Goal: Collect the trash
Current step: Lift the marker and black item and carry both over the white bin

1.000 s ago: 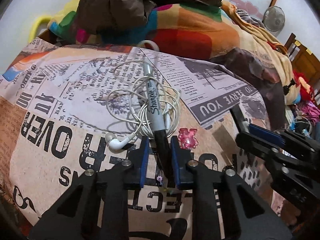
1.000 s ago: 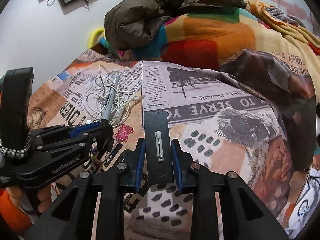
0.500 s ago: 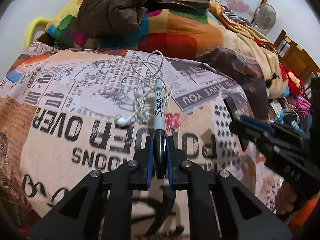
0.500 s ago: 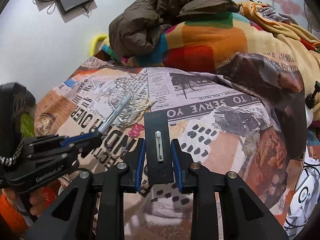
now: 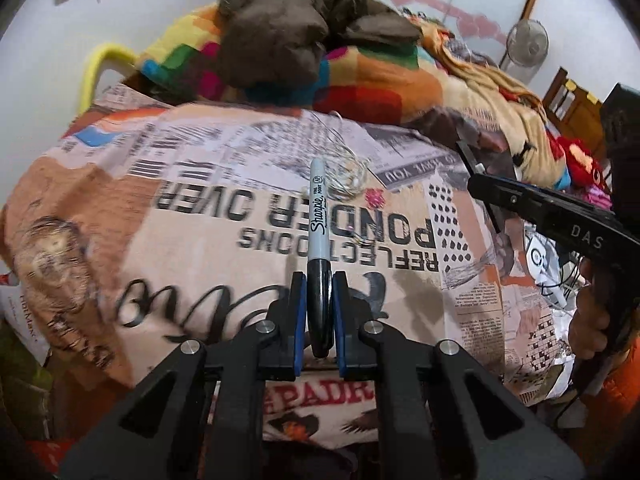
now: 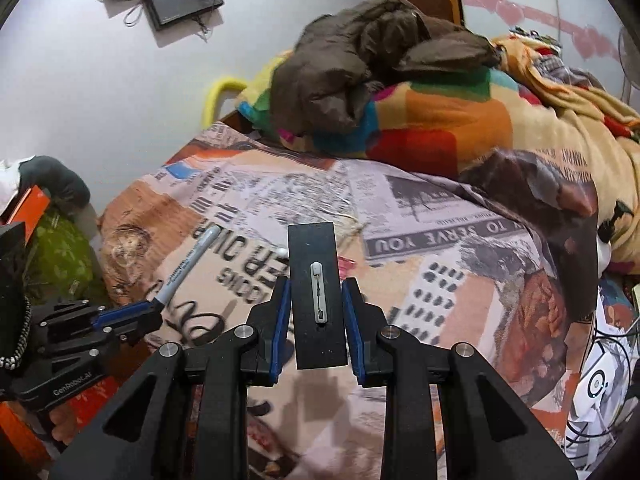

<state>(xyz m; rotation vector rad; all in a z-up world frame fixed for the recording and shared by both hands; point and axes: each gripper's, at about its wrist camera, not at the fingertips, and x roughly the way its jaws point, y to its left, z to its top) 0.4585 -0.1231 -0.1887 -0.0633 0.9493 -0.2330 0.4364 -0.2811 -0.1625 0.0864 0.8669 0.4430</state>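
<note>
My left gripper is shut on the black cap end of a Sharpie marker and holds it lifted above the newspaper-print bedspread. The marker also shows in the right wrist view, sticking up from the left gripper. My right gripper is shut on a flat black card with a small white clip on it. A tangled white earphone cable and a small pink trinket lie on the bedspread beyond the marker.
A brown jacket lies on a colourful blanket at the bed's far side. A fan and a wooden chair stand at the right. An orange box and a green bag are left of the bed.
My left gripper closed on the marker, lifted it off the earphone cable and pulled back toward the bed's near edge. My right gripper also drew back, still holding the black card.
</note>
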